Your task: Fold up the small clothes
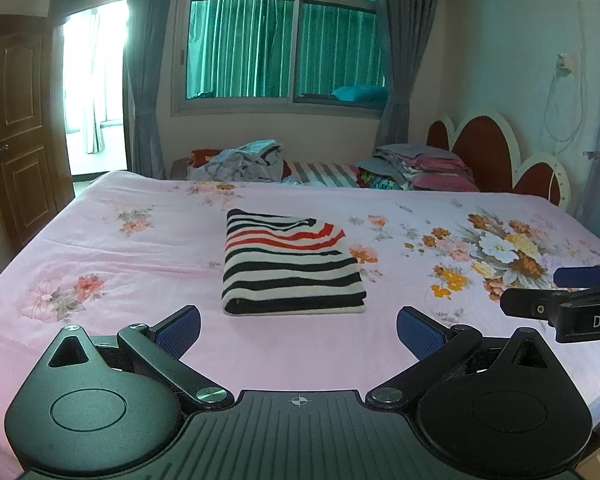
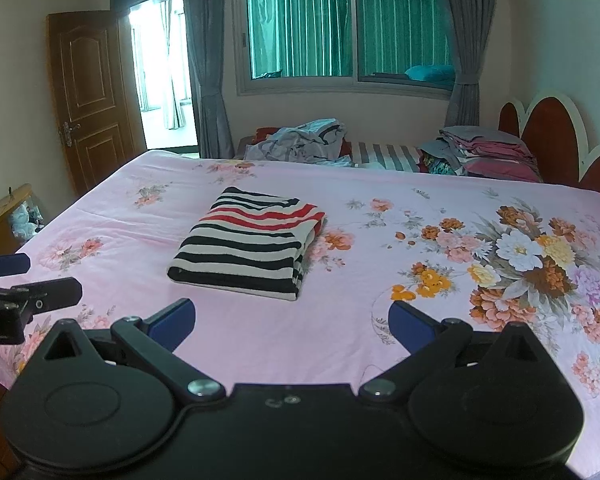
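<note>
From your left wrist camera, the striped garment (image 1: 292,262) lies folded into a compact rectangle on the pink floral bed (image 1: 120,256), straight ahead of the left gripper (image 1: 298,330) and apart from it. This piece looks finished, so the step in hand is probably to leave it alone and go for the next item; the rumpled grey clothes (image 1: 244,162) at the far edge of the bed seem the likely source. Lift clear and travel over the fold rather than across it, so you don't drag a corner open. Your left fingers (image 1: 180,330) are spread wide, holding nothing and touching nothing. The right gripper (image 1: 556,292) shows at the right edge, off the garment. From your right wrist camera, the same folded piece sits ahead and slightly left of the right gripper (image 2: 292,322), whose fingers (image 2: 412,326) are also wide apart and empty, hovering over bare sheet.
</note>
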A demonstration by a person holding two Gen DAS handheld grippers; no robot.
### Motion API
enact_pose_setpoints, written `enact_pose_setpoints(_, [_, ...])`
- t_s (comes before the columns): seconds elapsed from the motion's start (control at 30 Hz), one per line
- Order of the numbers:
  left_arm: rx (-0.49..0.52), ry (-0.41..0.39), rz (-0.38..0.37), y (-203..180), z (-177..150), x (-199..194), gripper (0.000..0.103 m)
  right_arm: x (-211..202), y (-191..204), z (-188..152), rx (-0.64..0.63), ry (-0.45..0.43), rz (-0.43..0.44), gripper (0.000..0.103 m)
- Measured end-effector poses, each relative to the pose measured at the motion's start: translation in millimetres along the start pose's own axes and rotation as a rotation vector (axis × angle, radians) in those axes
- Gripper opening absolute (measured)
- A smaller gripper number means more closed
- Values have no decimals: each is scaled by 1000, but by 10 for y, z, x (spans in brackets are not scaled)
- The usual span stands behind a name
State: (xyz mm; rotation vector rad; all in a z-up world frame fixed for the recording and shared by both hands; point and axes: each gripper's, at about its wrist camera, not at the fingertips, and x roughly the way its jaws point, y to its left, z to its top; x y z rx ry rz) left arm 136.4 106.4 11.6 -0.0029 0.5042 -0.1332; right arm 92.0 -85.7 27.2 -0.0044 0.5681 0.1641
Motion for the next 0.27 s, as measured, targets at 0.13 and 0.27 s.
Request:
enact_pose_setpoints(0.13, [12, -27, 8, 2, -6, -12, 103, -2, 7, -2, -2, -1, -2, 103])
enact_pose_setpoints(0.27, [4, -16, -10, 6, 16, 14, 103, 17, -15, -13, -5, 1, 5, 103])
